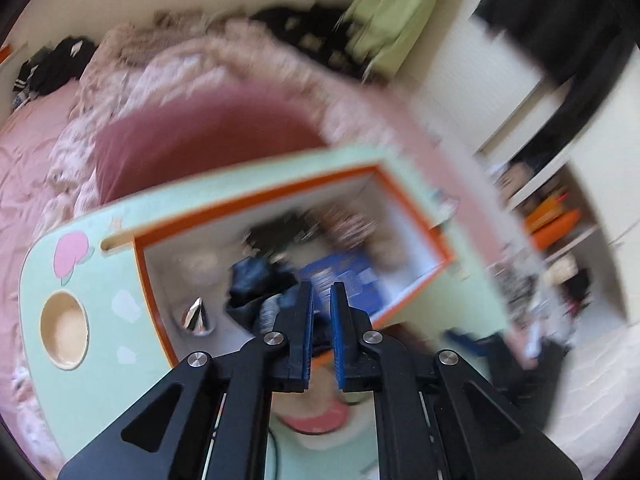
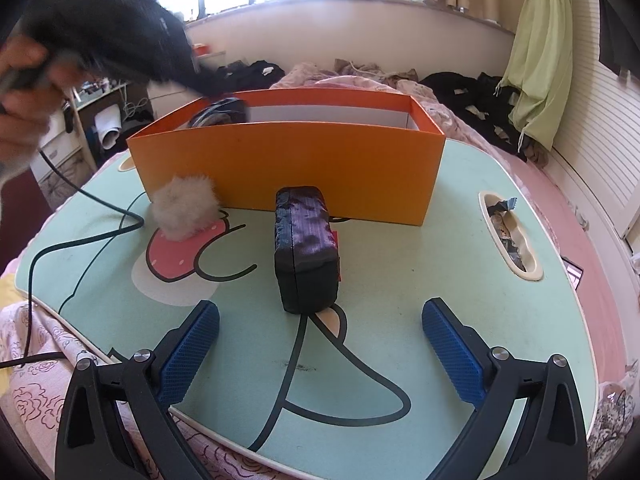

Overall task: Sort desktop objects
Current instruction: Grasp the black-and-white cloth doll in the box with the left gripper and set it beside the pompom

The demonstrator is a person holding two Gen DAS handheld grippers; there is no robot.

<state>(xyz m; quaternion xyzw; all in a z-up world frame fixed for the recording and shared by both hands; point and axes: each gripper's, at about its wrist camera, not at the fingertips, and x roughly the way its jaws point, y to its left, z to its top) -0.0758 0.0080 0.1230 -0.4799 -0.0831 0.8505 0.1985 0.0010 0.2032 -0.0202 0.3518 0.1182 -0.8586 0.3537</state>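
- Sorting stands partway, as a judgement: the orange box point(image 2: 288, 168) at the far edge of the lap table point(image 2: 400, 280) already holds several things, while two remain outside it.
- Box contents, left wrist view: a blue packet point(image 1: 348, 280), a dark bundle point(image 1: 256, 284), a shiny metal cone point(image 1: 196, 314) near the box's corner; heavy motion blur, so these identifications are tentative.
- Left gripper point(image 1: 321, 308): above the open box, looking down into it, fingers nearly together with only a narrow gap. Something dark and ribbed sits just past the tips, but I cannot tell whether it is clamped between them or already lying in the box.
- Right gripper point(image 2: 320, 348): low over the near edge of the table, fingers spread wide, holding nothing.
- Left to sort, item one: dark purple case point(image 2: 306, 248), mid-table, directly ahead of the right gripper and between it and the box front.
- Left to sort, item two: fluffy white pom-pom point(image 2: 186, 206), touching or just beside the box's front left corner.
- Surroundings: a black cable point(image 2: 80, 236) trails across the table's left edge; a side slot point(image 2: 532, 268) at the right edge holds scraps; a cup recess point(image 1: 64, 330) is sunk into the top.
- Obstruction: nothing lies between the right gripper and the case; the box's tall front wall must be cleared to drop it in.
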